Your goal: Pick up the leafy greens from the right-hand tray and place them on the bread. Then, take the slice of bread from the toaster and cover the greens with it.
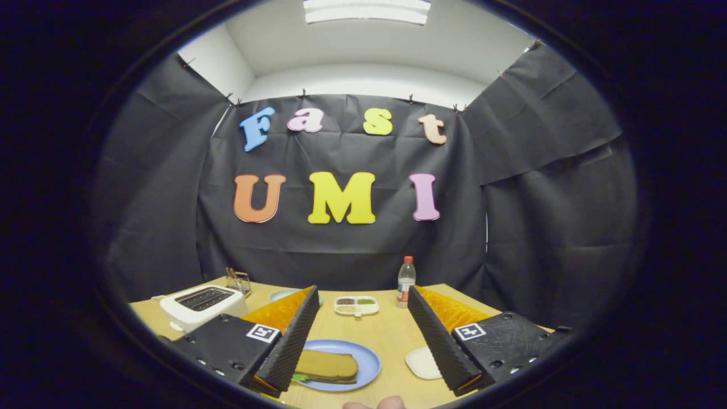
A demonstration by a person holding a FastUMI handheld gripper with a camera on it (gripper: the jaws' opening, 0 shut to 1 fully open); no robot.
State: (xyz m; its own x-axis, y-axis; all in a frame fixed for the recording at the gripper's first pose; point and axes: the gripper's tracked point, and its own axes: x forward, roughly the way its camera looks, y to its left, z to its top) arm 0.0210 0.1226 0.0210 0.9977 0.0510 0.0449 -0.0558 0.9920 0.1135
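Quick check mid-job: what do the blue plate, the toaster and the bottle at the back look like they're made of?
Blue plate: probably plastic, uniform matte colour with a soft sheen, though glazed ceramic is possible. Toaster: white housing, smooth and slightly glossy, likely plastic; the slots look dark. Bottle: clear plastic by its see-through body and coloured cap. The gripper is open, holding nothing.

Plenty of bare table [375,335] sat between the wide-open gripper [366,378] fingers, with the blue plate [369,360] just ahead, toaster [201,307] off left, and bottle [405,282] and divided dish [356,305] further back.
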